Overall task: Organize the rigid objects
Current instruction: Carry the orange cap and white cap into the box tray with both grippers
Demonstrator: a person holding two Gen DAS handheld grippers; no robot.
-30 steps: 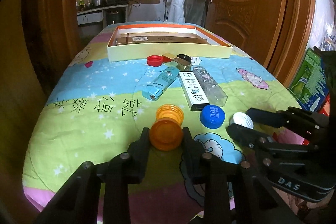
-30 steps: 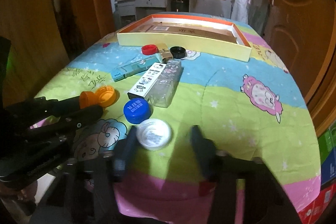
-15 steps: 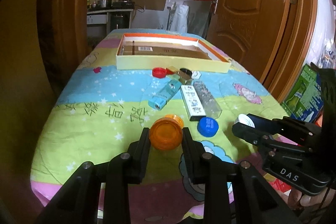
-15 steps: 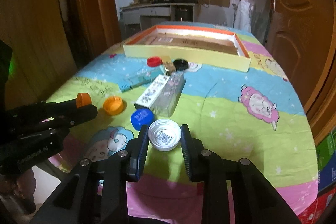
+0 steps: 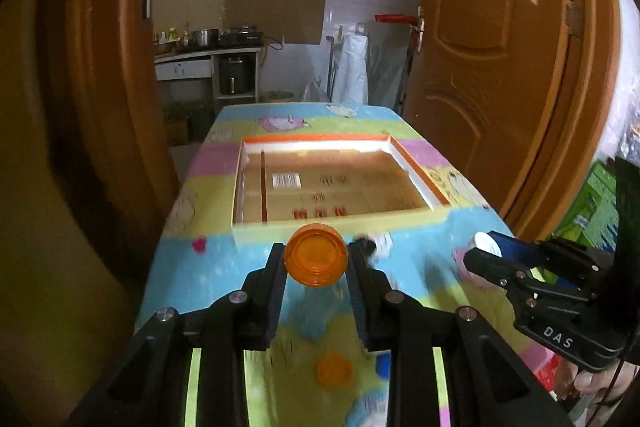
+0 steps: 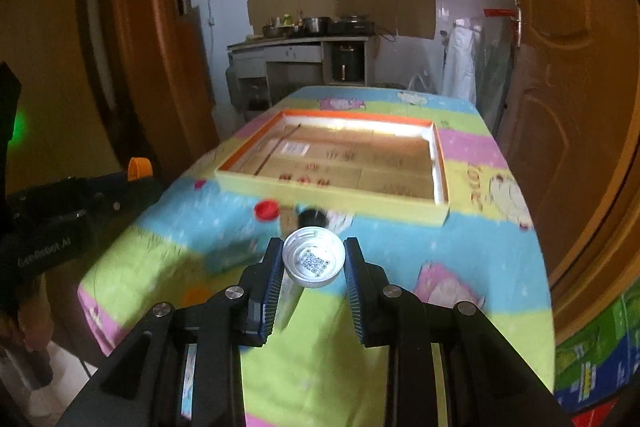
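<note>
Left gripper clenches the round orange plastic cap; right gripper clenches the white ribbed cap; both aloft, short of the shallow yellow cardboard tray at the worktop's far end; carry level, release low inside.

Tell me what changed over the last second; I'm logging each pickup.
The right claw closed on the white cap and lifted it off the cloth. The left claw, already gripping an orange cap, rose too, both toward the box. The second orange cap stayed on the cloth.
</note>
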